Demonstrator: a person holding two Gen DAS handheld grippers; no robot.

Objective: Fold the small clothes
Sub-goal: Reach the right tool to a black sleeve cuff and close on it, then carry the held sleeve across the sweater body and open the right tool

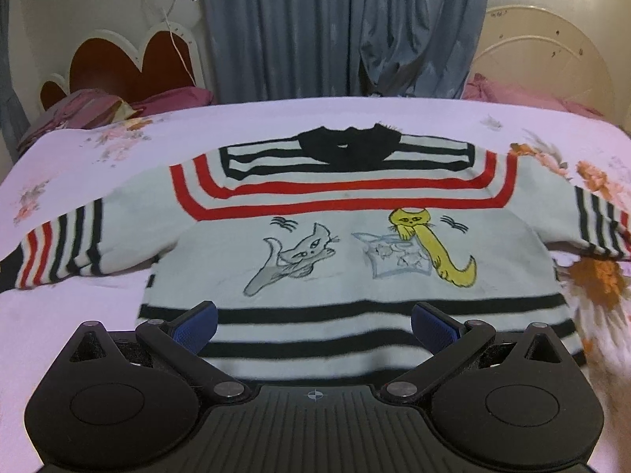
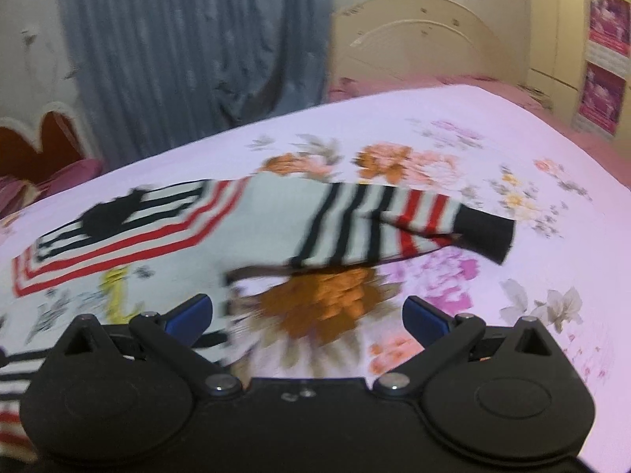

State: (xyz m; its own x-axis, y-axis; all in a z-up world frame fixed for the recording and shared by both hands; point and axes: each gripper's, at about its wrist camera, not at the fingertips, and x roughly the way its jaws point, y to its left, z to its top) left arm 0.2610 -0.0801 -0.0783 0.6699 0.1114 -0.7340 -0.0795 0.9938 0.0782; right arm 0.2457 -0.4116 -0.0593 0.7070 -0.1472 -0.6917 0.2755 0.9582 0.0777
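Nearest the lens, the left gripper [image 1: 313, 325] hovers low over the hem of the small striped sweater [image 1: 339, 244], its blue-padded jaws spread wide and holding nothing, aimed toward 12 o'clock along the garment's midline. In the other view the right gripper [image 2: 307, 317] hangs just as wide and empty above the flowered bedsheet [image 2: 493, 299], beside the sweater's side edge, pointing at the right sleeve [image 2: 394, 220] at about 1 o'clock; that view is blurred, so fine contact cannot be told. The sweater lies face up and flat on the bed, sleeves spread to 9 and 3 o'clock, black collar [image 1: 347, 146] farthest away. It looks a soft, light knit that will drape and sag rather than hold shape, not fragile, likely a little grippy against the sheet. Pinching the black cuff [image 2: 489, 236] or the hem corners seems the surest hold. Beyond hang grey-blue curtains [image 1: 335, 27].
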